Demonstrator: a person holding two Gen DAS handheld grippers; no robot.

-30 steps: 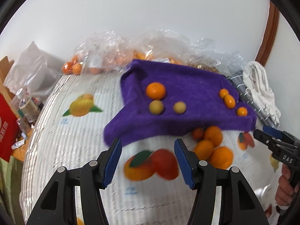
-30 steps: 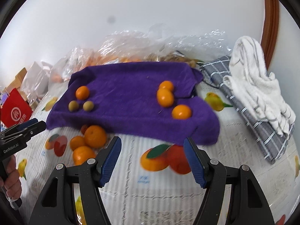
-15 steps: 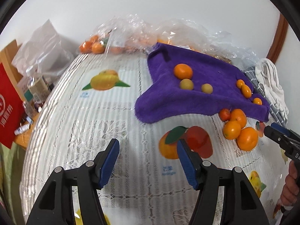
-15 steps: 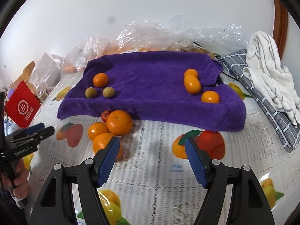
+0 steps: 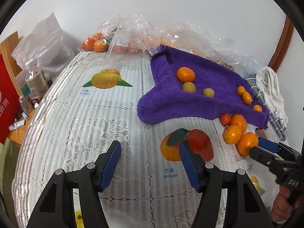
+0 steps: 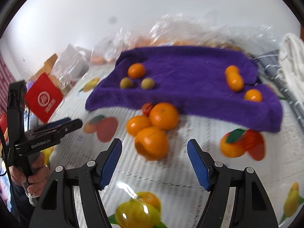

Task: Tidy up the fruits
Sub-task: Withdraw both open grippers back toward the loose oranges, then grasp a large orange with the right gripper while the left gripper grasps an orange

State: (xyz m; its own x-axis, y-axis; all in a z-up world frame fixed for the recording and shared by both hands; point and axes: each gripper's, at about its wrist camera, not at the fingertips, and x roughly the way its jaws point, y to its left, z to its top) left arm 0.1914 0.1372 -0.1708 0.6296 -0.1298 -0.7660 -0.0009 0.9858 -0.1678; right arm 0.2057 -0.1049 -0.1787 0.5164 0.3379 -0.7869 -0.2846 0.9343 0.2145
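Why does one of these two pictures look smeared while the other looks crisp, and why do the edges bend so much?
Right wrist view: motion blur smears the purple towel and the nearest orange, and glare glints on the tablecloth. Left wrist view: sharp. Both: the fisheye lens bows the table edges and leaves dark corners.

7 oranges (image 6: 163, 115), 2 longans (image 6: 126, 82), 1 tomato (image 6: 147, 108)

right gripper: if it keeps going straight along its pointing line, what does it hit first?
Most likely the nearest orange of the loose cluster on the tablecloth: it sits just ahead of the right gripper, between its open jaws. Depth is unclear in this blurred view.
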